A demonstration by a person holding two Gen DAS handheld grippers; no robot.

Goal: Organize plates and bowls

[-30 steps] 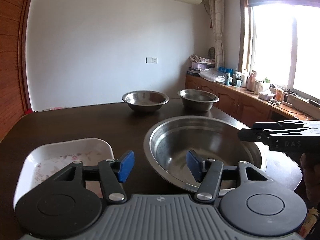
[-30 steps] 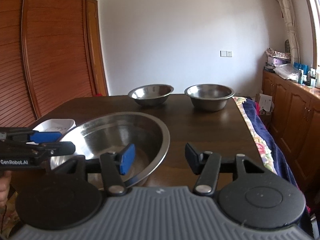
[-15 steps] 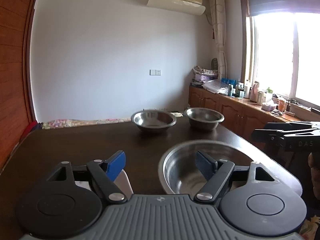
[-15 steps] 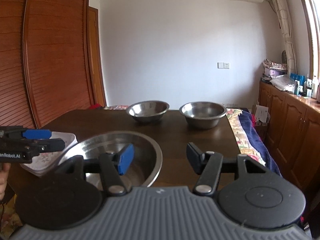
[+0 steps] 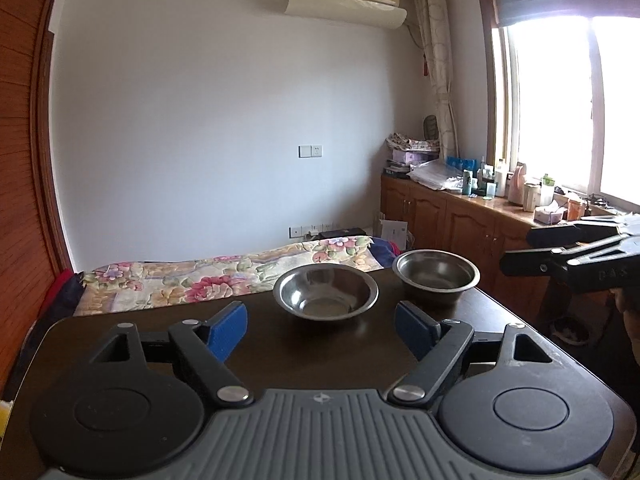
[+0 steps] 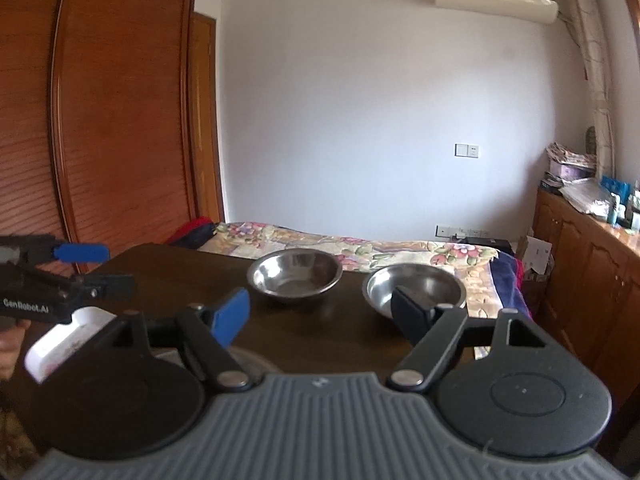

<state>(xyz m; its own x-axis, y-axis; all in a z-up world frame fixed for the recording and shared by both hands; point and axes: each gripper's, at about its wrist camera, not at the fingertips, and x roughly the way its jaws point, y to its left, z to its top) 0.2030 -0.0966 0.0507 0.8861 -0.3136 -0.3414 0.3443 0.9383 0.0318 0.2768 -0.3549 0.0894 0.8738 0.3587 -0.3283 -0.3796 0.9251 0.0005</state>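
I am holding both grippers raised over the dark brown wooden bench (image 5: 280, 344), with nothing in either one. The left gripper (image 5: 320, 326) is pointing at the far end, its blue-padded fingers (image 5: 227, 330) standing wide apart and empty. The right gripper (image 6: 320, 314) is doing the same, its fingers (image 6: 230, 316) spread with only air between them.

Two round stainless-steel bowls are sitting near the far edge: the wider shallow steel bowl (image 5: 325, 294) on the left and the deeper steel bowl (image 5: 436, 275) just beside it on the right, apart, not nested. In the right wrist view a white rectangular plastic tray (image 6: 66, 338) is showing at the near left, and a curved sliver of a large steel basin's rim (image 6: 248, 360) is peeking out below the fingers; the rest of it is hidden.

I am judging the stacking as not yet begun. The risks I am weighing: the thin, slick steel rims could be slipping out of a pinch and clattering; both far bowls are sitting close to the bench edge by the floral bedspread (image 5: 200, 276), so a nudge from a finger could be pushing one off; and the two grippers are working close enough to be colliding
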